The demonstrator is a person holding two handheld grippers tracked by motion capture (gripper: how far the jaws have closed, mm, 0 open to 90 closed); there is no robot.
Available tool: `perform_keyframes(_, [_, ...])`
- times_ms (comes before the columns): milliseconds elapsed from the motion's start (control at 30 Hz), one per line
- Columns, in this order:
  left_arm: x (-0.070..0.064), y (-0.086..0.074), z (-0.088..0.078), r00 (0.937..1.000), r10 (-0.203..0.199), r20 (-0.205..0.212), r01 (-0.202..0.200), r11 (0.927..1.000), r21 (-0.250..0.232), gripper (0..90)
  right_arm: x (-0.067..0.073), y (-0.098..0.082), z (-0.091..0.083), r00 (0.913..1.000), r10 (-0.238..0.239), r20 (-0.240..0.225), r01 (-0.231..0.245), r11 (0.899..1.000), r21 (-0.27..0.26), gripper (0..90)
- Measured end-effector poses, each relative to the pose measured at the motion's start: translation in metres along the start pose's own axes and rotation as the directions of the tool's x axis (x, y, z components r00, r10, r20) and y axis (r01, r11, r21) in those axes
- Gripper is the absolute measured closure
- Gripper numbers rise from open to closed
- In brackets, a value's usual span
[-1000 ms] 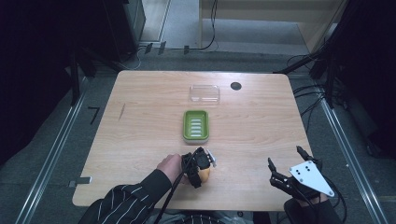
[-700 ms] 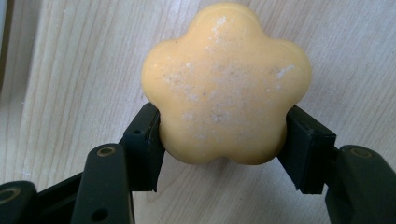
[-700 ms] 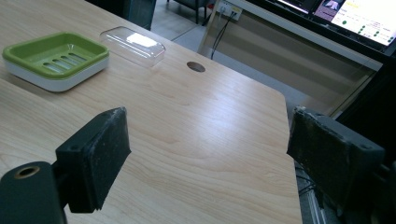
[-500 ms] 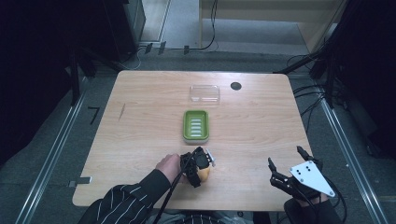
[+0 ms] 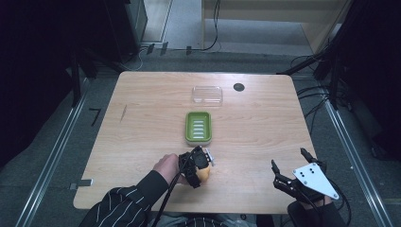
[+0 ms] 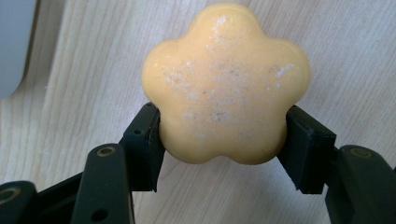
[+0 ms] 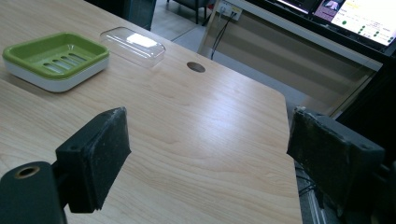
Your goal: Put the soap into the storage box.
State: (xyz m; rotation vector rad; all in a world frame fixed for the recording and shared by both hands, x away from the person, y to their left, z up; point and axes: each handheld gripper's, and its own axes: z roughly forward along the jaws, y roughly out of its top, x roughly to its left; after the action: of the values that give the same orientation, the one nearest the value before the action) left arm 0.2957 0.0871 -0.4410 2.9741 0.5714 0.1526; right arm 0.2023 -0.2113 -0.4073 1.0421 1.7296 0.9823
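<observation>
The wooden table (image 5: 142,142) carries everything. Near its middle sits the green soap dish (image 5: 198,126), slotted side up, ready to receive something; behind it, toward the far edge, lies the clear lid (image 5: 207,94), set aside so the dish stays open. At the near edge, the left gripper (image 5: 201,165) pinches the yellow flower-shaped soap (image 6: 226,84) by its sides, probably bound for the dish. The right gripper (image 5: 291,170) waits spread and empty near the near-right corner.
</observation>
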Motion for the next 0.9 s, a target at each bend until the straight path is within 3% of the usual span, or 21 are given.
perform_keyframes(900, [0.026, -0.007, -0.015, 0.9996, -0.024, -0.017, 0.023, 0.9997, -0.003, 39.5, 0.0, 0.0, 0.0, 1.0, 0.0, -0.001, 0.0, 1.0, 0.0, 13.4])
